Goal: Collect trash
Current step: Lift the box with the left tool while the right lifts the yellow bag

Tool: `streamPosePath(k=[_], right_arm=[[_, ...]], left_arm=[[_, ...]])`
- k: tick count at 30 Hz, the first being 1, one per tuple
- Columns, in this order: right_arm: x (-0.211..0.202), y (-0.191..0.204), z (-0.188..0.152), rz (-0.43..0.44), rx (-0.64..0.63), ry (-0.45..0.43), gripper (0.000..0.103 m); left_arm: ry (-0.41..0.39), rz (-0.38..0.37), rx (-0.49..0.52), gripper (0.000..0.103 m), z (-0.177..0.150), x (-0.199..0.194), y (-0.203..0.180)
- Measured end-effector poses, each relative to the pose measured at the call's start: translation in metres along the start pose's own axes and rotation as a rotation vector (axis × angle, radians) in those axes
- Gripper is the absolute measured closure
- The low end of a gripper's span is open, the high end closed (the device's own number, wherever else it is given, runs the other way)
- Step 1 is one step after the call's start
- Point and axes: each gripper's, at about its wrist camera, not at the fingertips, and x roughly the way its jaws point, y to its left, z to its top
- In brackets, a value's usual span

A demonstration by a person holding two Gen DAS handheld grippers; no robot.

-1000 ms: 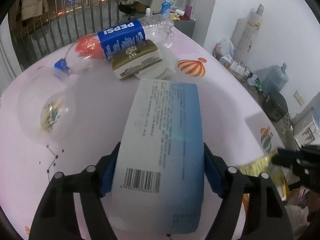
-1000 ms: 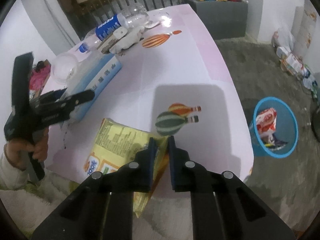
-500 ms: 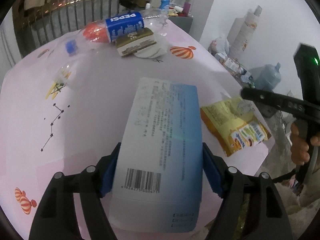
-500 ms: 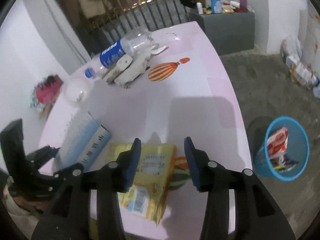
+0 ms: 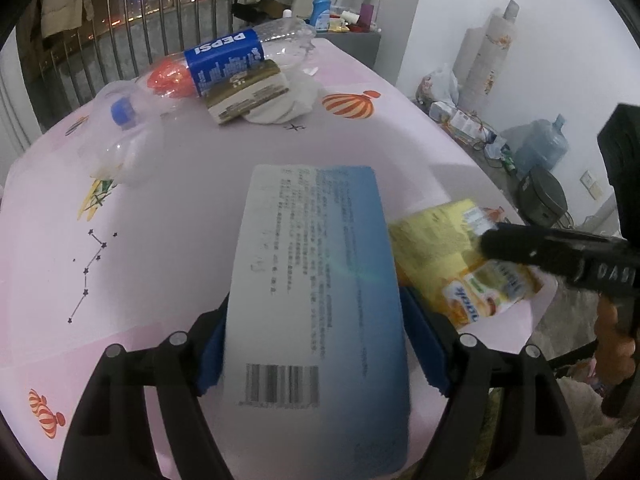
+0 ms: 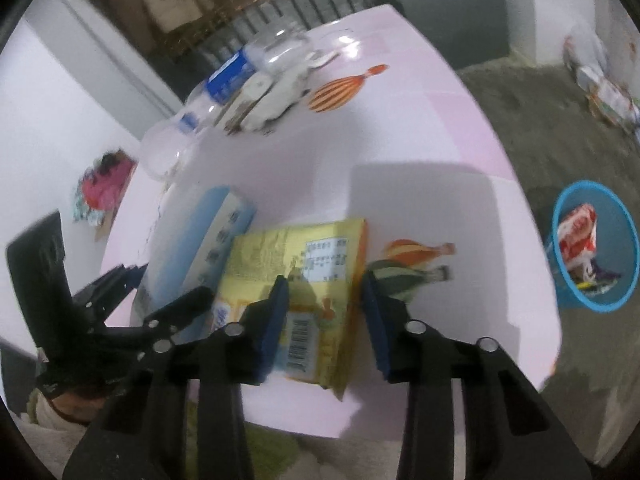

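Note:
My left gripper is shut on a blue and white tissue pack, held just above the pink table. Beside the pack on the right lies a yellow snack wrapper, flat near the table's front edge. In the right wrist view my right gripper straddles the wrapper. Its jaws are closing, and the pads are not pressing on the wrapper. The pack shows to its left.
At the far side of the table lie a Pepsi bottle, a small brown and cream box, a white tissue and a clear plastic cup. A blue bin holding trash stands on the floor to the right.
My right gripper went from nearly shut at the wrapper's corner to wide, shifted over the wrapper, and is now narrowing. The left gripper drew the pack back towards the near edge.

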Motion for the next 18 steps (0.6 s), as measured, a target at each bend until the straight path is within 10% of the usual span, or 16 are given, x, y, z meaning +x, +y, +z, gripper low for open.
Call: streamPosePath(k=[4,10,18], right_arm=[[0.004,0.000,0.002,0.027,0.034,0.010,0.082],[-0.001,-0.021,0.004,0.313,0.197,0.006,0.087],[0.009,-0.017,0.005,0.284,0.210,0.015,0.098]], left_arm=[[-0.007,0.009,-0.007,0.028,0.001,0.000,-0.001],[-0.012,0.003,-0.013,0.028,0.002,0.001,0.001],[-0.021,-0.009,-0.035,0.031,0.004,0.001,0.006]])
